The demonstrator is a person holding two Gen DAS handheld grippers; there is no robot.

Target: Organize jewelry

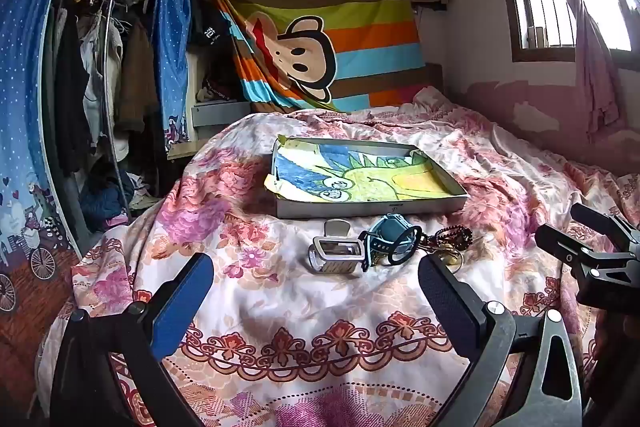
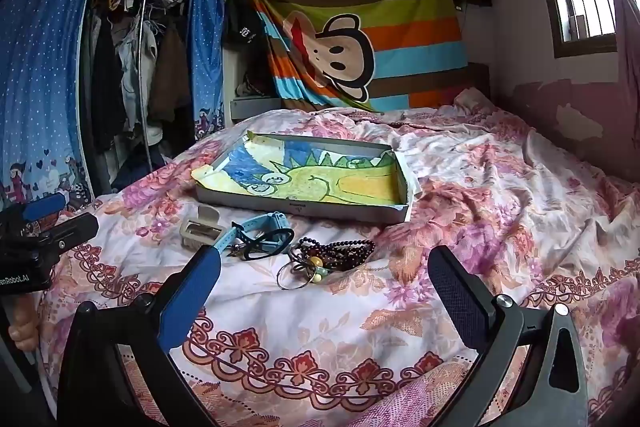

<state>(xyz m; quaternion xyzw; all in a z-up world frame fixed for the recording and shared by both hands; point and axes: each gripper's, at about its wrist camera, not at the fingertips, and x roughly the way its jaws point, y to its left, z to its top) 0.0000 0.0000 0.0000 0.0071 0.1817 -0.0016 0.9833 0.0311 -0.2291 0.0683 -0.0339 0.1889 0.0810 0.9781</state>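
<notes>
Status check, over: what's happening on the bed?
Left gripper, right gripper open, empty. Jewelry pile lies before shallow box. Nothing in the way.

On the bed: one shallow box (image 2: pixel 304 209) at twelve o'clock, one blue watch (image 2: pixel 256 227), one hair claw (image 2: pixel 200 229), one beaded bracelet (image 2: pixel 340 249).
</notes>
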